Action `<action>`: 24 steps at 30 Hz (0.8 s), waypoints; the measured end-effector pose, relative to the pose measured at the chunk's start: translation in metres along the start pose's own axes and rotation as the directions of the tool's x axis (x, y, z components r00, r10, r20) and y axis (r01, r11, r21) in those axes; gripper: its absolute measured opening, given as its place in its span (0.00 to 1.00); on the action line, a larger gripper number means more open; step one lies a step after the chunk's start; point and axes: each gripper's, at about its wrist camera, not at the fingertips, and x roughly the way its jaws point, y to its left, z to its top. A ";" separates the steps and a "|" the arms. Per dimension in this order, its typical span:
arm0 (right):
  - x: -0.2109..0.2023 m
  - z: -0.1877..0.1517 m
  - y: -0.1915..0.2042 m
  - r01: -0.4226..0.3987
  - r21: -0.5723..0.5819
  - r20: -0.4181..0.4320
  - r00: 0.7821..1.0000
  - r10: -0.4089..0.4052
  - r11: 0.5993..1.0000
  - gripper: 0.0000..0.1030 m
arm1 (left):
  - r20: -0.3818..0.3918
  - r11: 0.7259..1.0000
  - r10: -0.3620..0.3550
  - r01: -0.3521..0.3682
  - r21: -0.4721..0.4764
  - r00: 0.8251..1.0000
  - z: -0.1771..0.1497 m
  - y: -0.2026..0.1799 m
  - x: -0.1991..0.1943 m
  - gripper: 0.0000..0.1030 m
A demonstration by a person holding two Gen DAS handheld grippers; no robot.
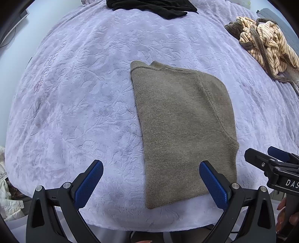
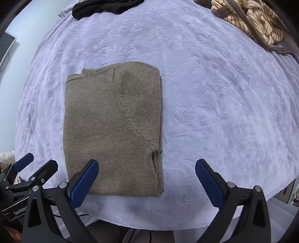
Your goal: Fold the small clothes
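An olive-brown knit sweater lies folded into a tall rectangle on the lavender blanket; it also shows in the right wrist view. My left gripper is open and empty, hovering over the sweater's near left corner. My right gripper is open and empty, over the sweater's near right corner. The right gripper also shows at the right edge of the left wrist view. The left gripper also shows at the left edge of the right wrist view.
A black garment lies at the far edge of the blanket, also in the right wrist view. A crumpled cream and brown striped garment lies at the far right, also in the right wrist view. The blanket's near edge drops off below the grippers.
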 end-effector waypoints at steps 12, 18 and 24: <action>0.004 0.000 0.001 0.011 -0.005 -0.014 1.000 -0.011 1.000 1.00 | -0.004 1.000 0.005 -0.005 -0.001 1.000 0.000 -0.001 0.001 1.00; 0.005 0.000 0.002 0.012 -0.004 -0.017 1.000 -0.012 1.000 1.00 | -0.016 1.000 0.005 -0.005 0.008 1.000 0.000 -0.002 0.003 1.00; 0.006 0.000 0.002 0.010 -0.004 -0.019 1.000 -0.010 1.000 1.00 | -0.020 1.000 0.004 -0.004 0.009 1.000 0.000 -0.003 0.004 1.00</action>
